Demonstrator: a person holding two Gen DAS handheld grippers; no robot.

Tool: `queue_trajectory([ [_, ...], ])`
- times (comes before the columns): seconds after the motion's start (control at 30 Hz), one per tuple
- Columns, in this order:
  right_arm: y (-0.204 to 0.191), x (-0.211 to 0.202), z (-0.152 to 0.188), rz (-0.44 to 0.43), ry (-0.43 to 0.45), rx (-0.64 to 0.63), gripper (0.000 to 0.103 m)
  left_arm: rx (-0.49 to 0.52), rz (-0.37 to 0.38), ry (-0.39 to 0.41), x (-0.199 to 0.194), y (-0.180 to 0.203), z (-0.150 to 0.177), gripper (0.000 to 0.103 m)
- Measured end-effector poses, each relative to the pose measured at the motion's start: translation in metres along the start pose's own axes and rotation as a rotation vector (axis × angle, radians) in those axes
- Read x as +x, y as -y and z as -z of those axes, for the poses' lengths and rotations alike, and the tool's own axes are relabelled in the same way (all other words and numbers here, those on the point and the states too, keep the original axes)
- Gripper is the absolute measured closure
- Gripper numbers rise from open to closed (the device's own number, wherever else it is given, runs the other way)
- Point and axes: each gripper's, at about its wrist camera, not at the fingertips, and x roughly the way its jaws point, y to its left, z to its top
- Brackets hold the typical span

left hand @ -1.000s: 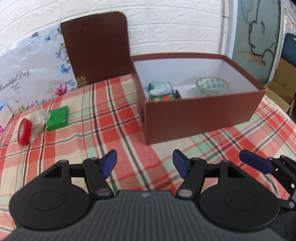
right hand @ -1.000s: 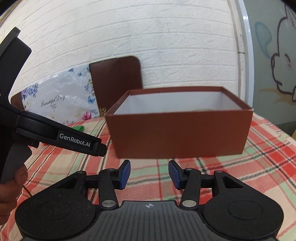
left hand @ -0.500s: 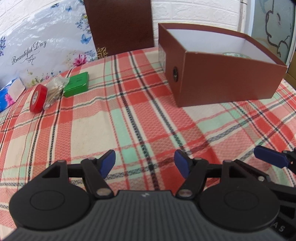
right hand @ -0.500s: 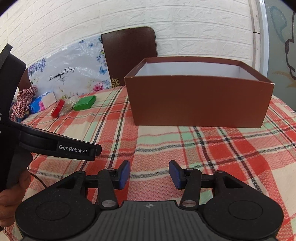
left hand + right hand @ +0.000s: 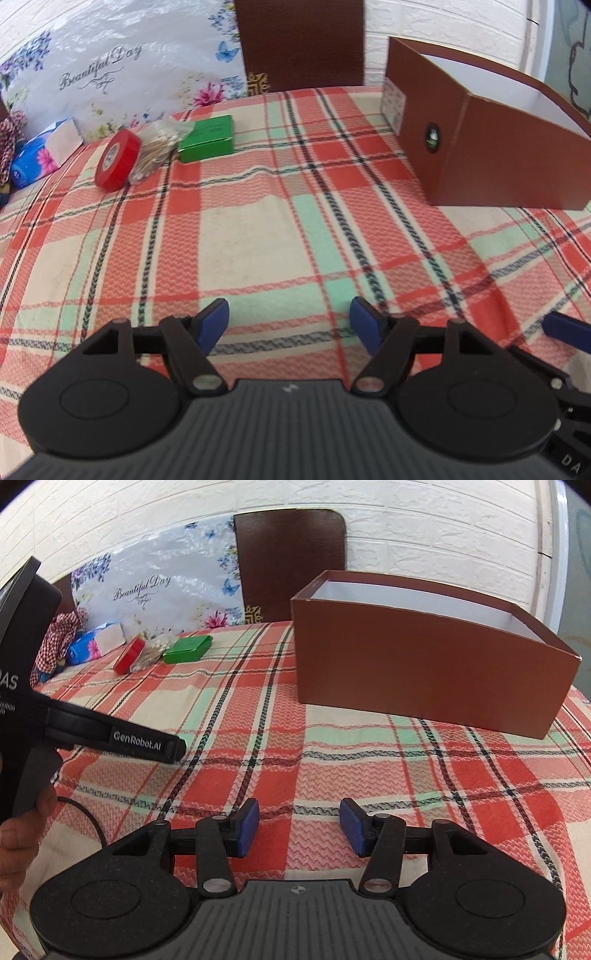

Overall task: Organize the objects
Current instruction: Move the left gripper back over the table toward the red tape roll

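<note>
Three small things lie in a row at the far left of the table — a red roll of tape (image 5: 117, 161) on its edge, a clear bag of cotton swabs (image 5: 159, 149) touching it, and a flat green cardboard box (image 5: 207, 138) just beside the bag. An open brown cardboard box with a white inside (image 5: 424, 657) stands well apart from them on the right. All rest on a red, cream and mint plaid tablecloth (image 5: 295, 229). Behind the row lean a floral board reading "Beautiful Day" (image 5: 110, 74) and a dark brown chair back (image 5: 299, 40), against a white brick wall (image 5: 424, 528); a blue tissue pack (image 5: 40, 155) sits at the table's edge.

Both grippers hang over bare cloth, far short of the row. The left gripper (image 5: 289, 326) has its blue pads wide and opening, with nothing between them. The right gripper (image 5: 298, 827) is narrower — also opening, also empty.
</note>
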Motion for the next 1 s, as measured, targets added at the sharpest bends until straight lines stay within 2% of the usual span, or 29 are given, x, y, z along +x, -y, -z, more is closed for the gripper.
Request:
queue_trajectory([
  [0.3,-0.033,0.010,-0.004,-0.023,-0.009,-0.119,0.052,-0.067,-0.037,0.020,0.006,-0.039,0.002,0.027],
  [0.7,-0.076,0.033,-0.023,-0.098,-0.016,-0.202,0.053,-0.124,-0.099,0.048,0.013,-0.089,0.002,0.023],
  [1.0,-0.105,0.053,-0.037,-0.134,-0.015,-0.252,0.053,-0.141,-0.162,0.078,0.026,-0.132,-0.003,0.015],
])
